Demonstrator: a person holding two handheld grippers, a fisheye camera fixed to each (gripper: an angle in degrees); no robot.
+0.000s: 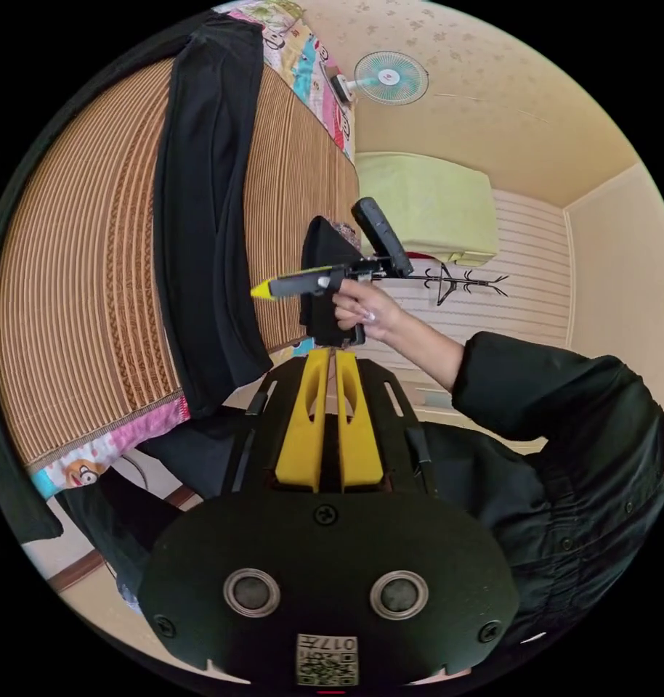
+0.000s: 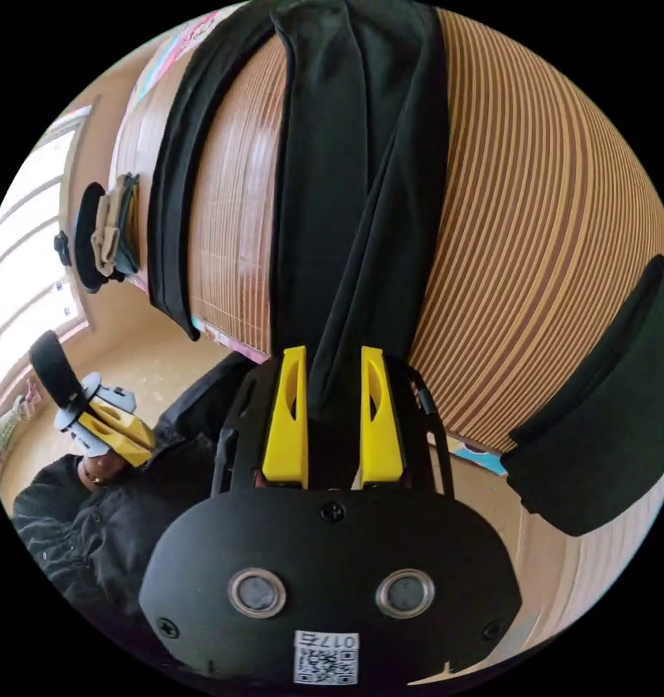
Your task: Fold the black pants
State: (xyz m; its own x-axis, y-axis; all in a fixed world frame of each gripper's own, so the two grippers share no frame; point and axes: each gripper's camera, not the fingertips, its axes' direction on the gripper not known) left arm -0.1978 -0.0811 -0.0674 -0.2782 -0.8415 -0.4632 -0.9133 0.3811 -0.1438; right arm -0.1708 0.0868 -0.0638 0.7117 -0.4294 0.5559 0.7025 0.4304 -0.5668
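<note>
The black pants [image 1: 208,218] [image 2: 354,181] lie lengthwise on a striped bamboo mat [image 1: 78,254] [image 2: 550,218] on a bed. My right gripper [image 2: 333,357] is at their near end by the bed's edge. Its yellow jaws stand apart, with the black cloth running between them. In the left gripper view a hand [image 1: 365,308] holds that right gripper [image 1: 263,290], whose tip is at the side edge of the pants. My left gripper [image 1: 330,356] hangs off the bed with its jaws together and nothing in them. It also appears as the left gripper [image 2: 118,428] near the person's body.
Another long black garment [image 2: 168,218] lies beside the pants, and a folded black piece [image 2: 601,421] rests at the mat's edge. A stack of folded clothes [image 2: 107,232] sits farther off. A wall fan [image 1: 390,76], a green-covered block [image 1: 426,203] and the person's black sleeve [image 1: 550,406] are nearby.
</note>
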